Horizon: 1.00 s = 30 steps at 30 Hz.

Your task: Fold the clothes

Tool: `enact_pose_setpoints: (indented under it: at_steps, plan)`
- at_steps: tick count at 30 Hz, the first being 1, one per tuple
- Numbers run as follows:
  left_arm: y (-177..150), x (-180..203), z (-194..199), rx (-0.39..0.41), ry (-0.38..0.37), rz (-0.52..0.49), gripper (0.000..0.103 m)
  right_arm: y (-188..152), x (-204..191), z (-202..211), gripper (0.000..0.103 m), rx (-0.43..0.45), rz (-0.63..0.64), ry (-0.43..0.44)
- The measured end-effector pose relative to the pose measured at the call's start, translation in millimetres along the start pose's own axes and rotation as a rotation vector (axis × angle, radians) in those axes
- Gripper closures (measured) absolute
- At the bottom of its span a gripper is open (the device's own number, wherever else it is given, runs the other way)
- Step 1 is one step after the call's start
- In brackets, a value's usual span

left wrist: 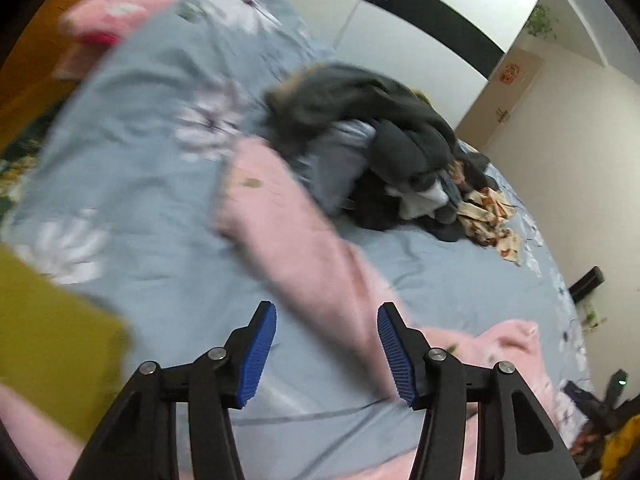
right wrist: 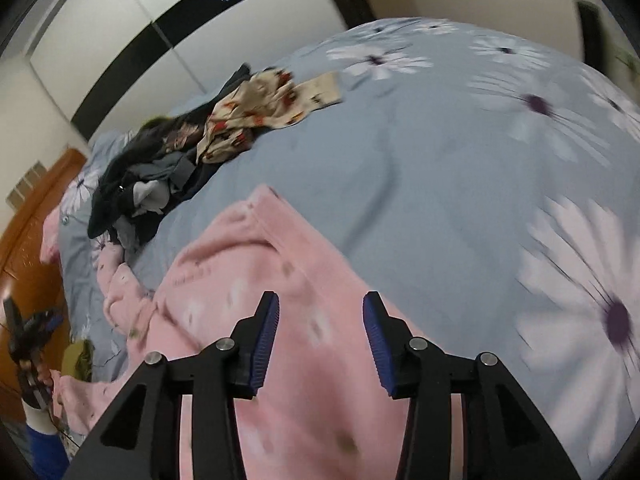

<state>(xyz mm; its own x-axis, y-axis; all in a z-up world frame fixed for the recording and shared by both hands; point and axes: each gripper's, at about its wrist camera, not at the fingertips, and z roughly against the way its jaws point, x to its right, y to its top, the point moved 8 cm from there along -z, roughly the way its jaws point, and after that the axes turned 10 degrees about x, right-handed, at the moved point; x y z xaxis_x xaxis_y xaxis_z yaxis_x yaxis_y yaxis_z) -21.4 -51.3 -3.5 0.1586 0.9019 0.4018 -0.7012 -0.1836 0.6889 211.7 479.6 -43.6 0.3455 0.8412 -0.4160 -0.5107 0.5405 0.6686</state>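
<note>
Left gripper (left wrist: pixel 326 354): we see its jaws standing wide apart, nothing between the blue pads. They hang over the bed sheet (left wrist: pixel 440 280), grey-blue with white daisies. A sleeve of the pink garment (left wrist: pixel 304 240) runs diagonally past the right-hand pad; we cannot tell whether the cloth touches it. The sleeve's far end is motion-blurred, and a second pink fold near the lower right runs off behind the gripper frame.

Right gripper (right wrist: pixel 320 344): jaws likewise apart, holding nothing. They hover above the broad body of the pink garment (right wrist: pixel 280 288), which lies spread on the bed sheet (right wrist: pixel 420 168). Pale flower marks on the fleece are smeared by blur. The garment's near edge is hidden under the gripper.

Farther out, in the left wrist view, a pile of dark clothes (left wrist: pixel 360 128) sits mid-bed, well apart from the pink garment's body, with a cream printed cloth (left wrist: pixel 492 216) at its right foot. We cannot sort the pile's separate pieces. An olive-yellow cloth (left wrist: pixel 52 340) fills the lower left, cut off by the frame. A pink pillow (left wrist: pixel 120 8) at the top is badly blurred.

In the right wrist view the same pile of dark clothes (right wrist: pixel 136 184) lies upper left, the cream printed cloth (right wrist: pixel 256 116) beside it. At the left edge the left gripper (right wrist: pixel 32 344) shows small and indistinct.
</note>
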Motion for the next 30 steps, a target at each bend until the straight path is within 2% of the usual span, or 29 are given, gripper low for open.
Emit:
enact_pose_setpoints:
  at_steps: [3, 7, 10, 15, 16, 18, 22, 24, 29, 30]
  plan:
    - [4, 22, -48, -0.034, 0.047, -0.045, 0.046, 21, -12, -44, 0.051, -0.013, -0.004, 0.020]
    - [10, 31, -92, -0.056, 0.110, -0.116, 0.046, 43, -25, -91, 0.047, -0.027, 0.010, 0.047]
    - [13, 35, -121, -0.083, 0.117, -0.139, 0.046, 45, -31, -118, 0.047, -0.055, 0.018, 0.055]
    - [2, 33, -150, -0.130, 0.080, -0.092, 0.046, 32, -43, -141, 0.048, -0.112, 0.049, 0.057]
    - [0, 31, -151, -0.136, 0.075, -0.086, 0.046, 30, -46, -141, 0.051, -0.115, 0.062, 0.054]
    - [-4, 25, -150, -0.142, 0.068, -0.076, 0.046, 27, -50, -131, 0.092, -0.113, 0.069, 0.062]
    - [-8, 10, -144, -0.153, 0.044, -0.033, 0.046, 17, -68, -100, 0.094, -0.105, 0.071, 0.163]
    - [-12, 9, -143, -0.185, -0.009, 0.010, 0.046, 13, -79, -78, 0.094, -0.081, 0.090, 0.215]
    - [-7, 22, -157, -0.213, -0.051, 0.066, 0.045, 7, -88, -47, 0.094, -0.055, 0.086, 0.237]
    - [-9, 21, -163, -0.230, -0.029, 0.076, 0.045, 6, -88, -45, 0.094, -0.057, 0.083, 0.232]
